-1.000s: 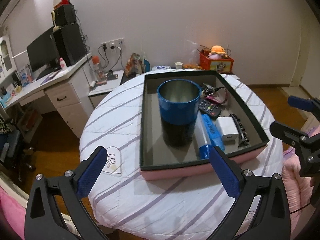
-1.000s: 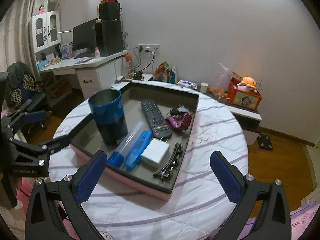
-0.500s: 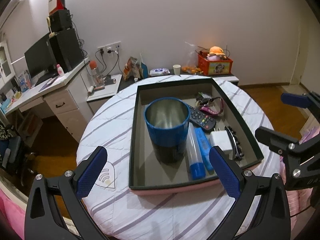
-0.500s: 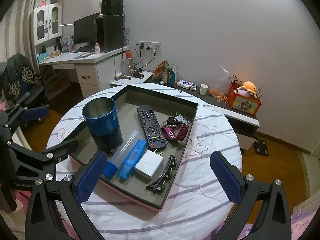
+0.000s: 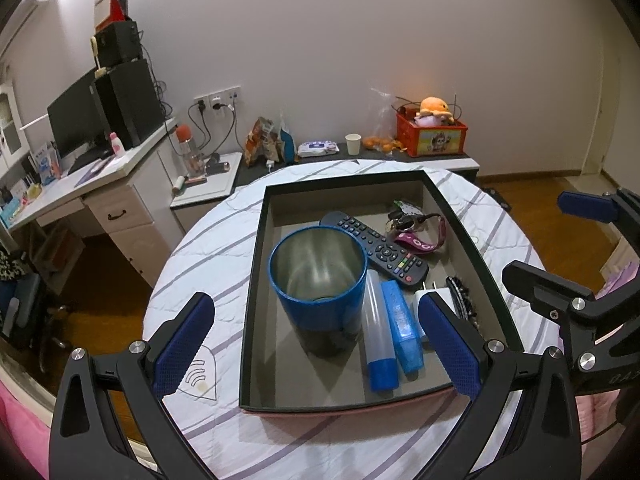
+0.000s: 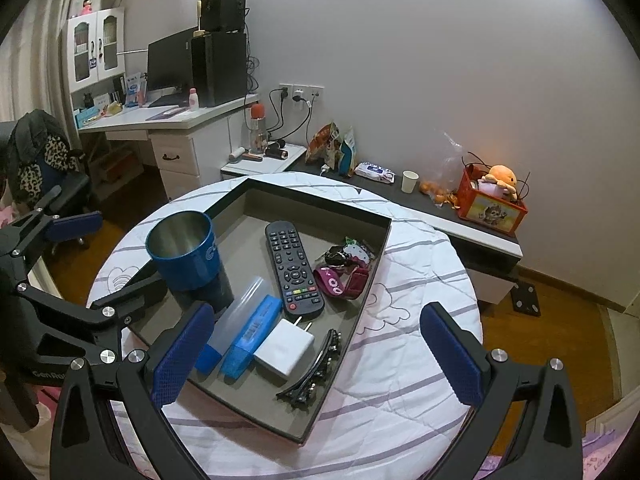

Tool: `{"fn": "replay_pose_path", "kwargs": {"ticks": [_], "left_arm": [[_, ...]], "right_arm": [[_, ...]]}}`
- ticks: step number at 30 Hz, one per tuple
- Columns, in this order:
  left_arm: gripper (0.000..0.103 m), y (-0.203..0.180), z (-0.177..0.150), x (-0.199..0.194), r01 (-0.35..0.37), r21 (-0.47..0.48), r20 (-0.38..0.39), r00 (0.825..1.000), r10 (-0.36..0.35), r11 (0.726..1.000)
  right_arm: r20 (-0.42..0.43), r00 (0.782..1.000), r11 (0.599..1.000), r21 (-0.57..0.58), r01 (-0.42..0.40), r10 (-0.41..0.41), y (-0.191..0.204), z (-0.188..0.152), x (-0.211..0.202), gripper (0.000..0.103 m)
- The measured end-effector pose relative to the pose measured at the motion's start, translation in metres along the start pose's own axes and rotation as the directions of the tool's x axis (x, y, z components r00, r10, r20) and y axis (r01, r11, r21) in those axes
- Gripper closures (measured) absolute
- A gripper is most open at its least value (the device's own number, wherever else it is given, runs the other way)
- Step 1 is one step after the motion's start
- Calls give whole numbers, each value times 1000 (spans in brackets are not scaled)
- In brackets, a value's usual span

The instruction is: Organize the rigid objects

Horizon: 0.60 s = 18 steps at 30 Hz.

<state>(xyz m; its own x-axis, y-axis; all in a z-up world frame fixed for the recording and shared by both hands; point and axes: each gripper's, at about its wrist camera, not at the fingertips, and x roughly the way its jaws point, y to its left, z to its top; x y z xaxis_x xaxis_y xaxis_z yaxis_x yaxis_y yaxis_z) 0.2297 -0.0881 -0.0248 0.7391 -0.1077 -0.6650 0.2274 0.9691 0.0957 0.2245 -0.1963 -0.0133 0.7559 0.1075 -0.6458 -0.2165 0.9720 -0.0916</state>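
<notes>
The tray [image 5: 256, 280], a shallow dark box with a pink outer side, lies on the round worktop [image 5: 200, 256], which is covered by a white cloth with purple stripes. Inside the tray a blue metal cup [image 5: 318, 284] stands upright at the left part, open side up. Just beside it, on its right, lies a clear tube with a blue cap [image 5: 378, 336], and a blue flat case [image 5: 402, 332] lies along the tube, touching it. A white charger [image 6: 285, 347] with two metal pins rests next to the case. A black remote control [image 5: 380, 250] lies diagonally behind these things, with its far end behind the cup. Right of the remote there is a bunch of keys with a purple strap [image 6: 344, 270]. Black hair clips [image 6: 314, 368] lie near the right wall of the tray, beside the charger.

The left hand-held gripper [image 5: 316, 344] hangs above the near edge of the tray with its blue fingers spread wide, and nothing is between them. The right hand-held gripper [image 6: 314, 354] is also spread wide and empty, above the near right part of the tray.

Behind the worktop, a white desk [image 6: 172, 120] carries a monitor [image 6: 168, 60], and a red box with an orange plush toy [image 6: 494, 198] stands on a low shelf by the wall.
</notes>
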Motion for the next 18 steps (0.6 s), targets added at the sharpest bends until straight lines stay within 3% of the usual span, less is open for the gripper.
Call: {"fn": "replay_pose_path", "kwargs": {"ticks": [18], "left_arm": [[0, -24, 11, 6, -20, 28, -8, 1000, 20, 999]], "right_arm": [[24, 999, 999, 41, -22, 21, -28, -2, -1, 0]]}}
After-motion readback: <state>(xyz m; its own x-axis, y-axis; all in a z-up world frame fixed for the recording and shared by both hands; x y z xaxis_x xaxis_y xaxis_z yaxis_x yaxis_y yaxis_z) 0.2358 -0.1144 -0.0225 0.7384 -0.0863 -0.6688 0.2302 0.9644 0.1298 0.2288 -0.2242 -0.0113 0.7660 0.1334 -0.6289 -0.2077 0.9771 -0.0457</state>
